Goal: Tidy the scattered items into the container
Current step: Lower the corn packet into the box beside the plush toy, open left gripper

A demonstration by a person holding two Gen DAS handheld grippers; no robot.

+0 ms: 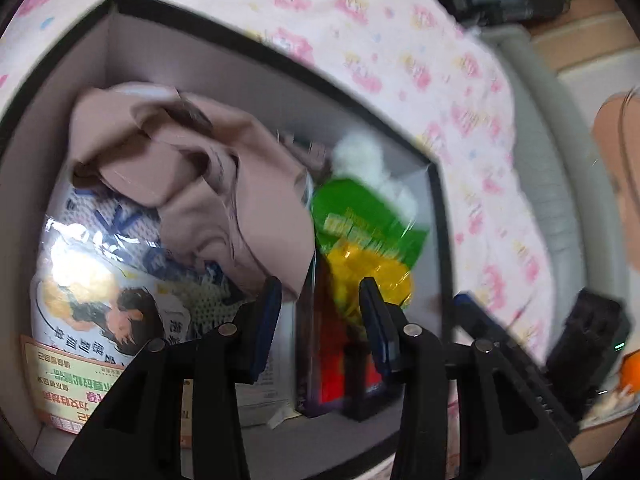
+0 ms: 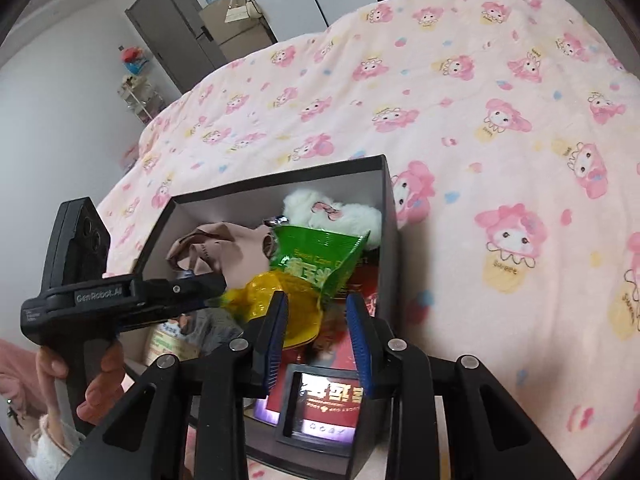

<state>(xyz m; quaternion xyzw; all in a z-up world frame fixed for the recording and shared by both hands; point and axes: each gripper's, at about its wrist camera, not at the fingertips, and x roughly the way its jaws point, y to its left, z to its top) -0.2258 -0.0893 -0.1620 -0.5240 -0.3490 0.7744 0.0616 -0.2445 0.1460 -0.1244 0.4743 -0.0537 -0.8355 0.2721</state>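
A dark box (image 2: pixel 394 272) with grey inner walls (image 1: pixel 160 52) sits on the bed. Inside lie a beige cloth (image 1: pixel 200 168), a green and yellow snack bag (image 2: pixel 316 264), a white plush (image 2: pixel 332 216), a red carton (image 2: pixel 328 396) and a printed packet (image 1: pixel 100 280). My left gripper (image 1: pixel 320 308) hangs over the box with its jaws apart, close to the lower edge of the cloth, and nothing is pinched. My right gripper (image 2: pixel 318 332) hovers above the yellow end of the bag and the carton, also with a gap and nothing pressed between its pads.
The box rests on a pink blanket (image 2: pixel 480 120) with cartoon prints that covers the whole bed. A person's hand (image 2: pixel 100 376) holds the left gripper's handle at the box's left side. A grey door and shelves stand far behind.
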